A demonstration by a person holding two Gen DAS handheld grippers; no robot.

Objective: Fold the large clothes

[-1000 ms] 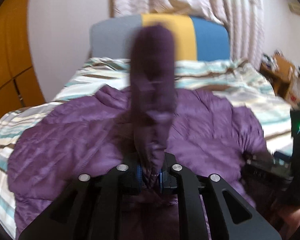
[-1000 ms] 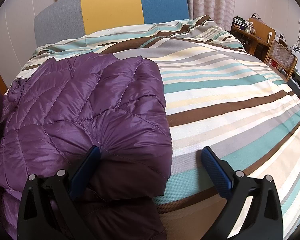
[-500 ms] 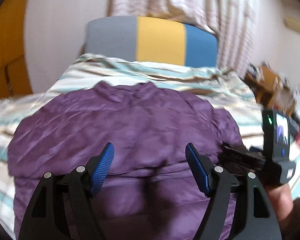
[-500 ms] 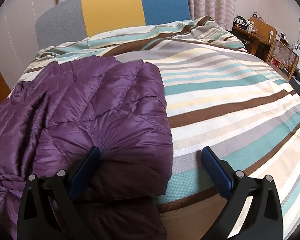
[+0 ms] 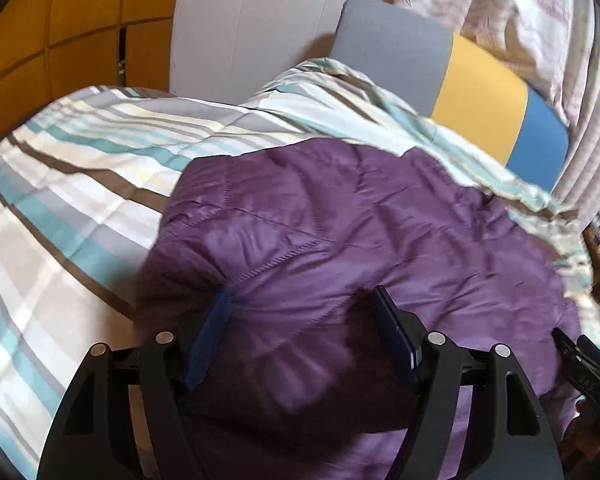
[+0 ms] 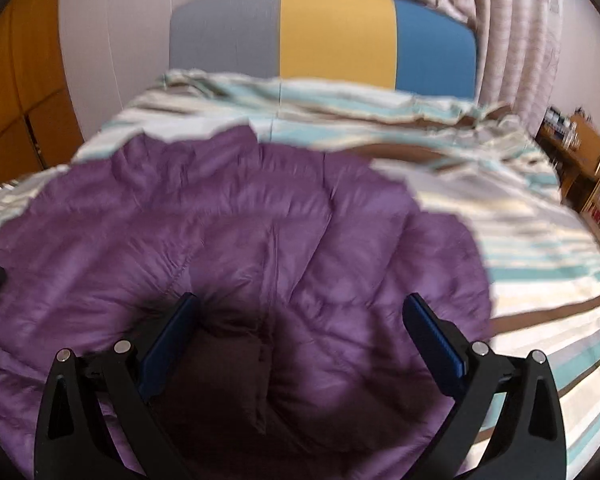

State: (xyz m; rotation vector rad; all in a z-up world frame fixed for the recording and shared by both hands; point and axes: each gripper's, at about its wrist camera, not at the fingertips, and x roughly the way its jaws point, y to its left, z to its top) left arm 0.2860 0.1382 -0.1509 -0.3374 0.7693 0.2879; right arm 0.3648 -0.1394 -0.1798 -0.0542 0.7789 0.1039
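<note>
A purple quilted jacket [image 5: 340,220] lies folded on the striped bed cover [image 5: 80,184]. In the left wrist view my left gripper [image 5: 302,292] hovers over the jacket's near left part. Its jaws are closing, puffy fabric bulges between the blue pads, and the pads do not press it. In the right wrist view my right gripper [image 6: 302,299] stands open over the jacket [image 6: 240,232] near its front edge, with fabric below the gap and nothing gripped. Part of the right gripper [image 5: 580,364] shows at the lower right edge of the left wrist view.
The bed cover [image 6: 540,240] stretches bare to the right of the jacket. A grey, yellow and blue headboard [image 6: 332,32] stands at the far end, with curtains behind it. Orange cupboard doors [image 5: 60,20] are at the left and wooden shelves [image 6: 588,168] at the right.
My left gripper let go of the raised sleeve, which now lies on the jacket, then swung left and rolled. My right gripper moved left, from the jacket's edge to over its body.
</note>
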